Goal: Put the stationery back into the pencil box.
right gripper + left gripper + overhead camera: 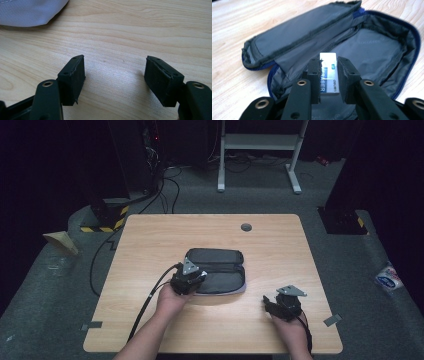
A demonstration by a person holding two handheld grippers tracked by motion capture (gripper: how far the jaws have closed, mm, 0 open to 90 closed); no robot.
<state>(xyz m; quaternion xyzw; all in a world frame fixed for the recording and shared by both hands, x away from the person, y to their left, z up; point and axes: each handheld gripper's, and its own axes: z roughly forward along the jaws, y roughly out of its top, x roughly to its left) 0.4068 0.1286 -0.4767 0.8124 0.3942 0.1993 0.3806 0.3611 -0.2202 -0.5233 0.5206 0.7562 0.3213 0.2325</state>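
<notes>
While our left gripper (329, 75) clamps the white rectangular eraser (328, 73) above the open grey fabric pencil case (372, 47), our right gripper (115, 77) rests with jaws wide and empty over the wooden counter (125, 32).

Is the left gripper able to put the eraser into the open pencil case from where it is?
Probably yes. The left gripper holds the eraser right over the open pencil case, its flap folded back, with nothing in between.

High view: we look forward and down on the bench (210, 230) | gripper views: close along our jaws | shared: pencil case (216, 270), bench.
</notes>
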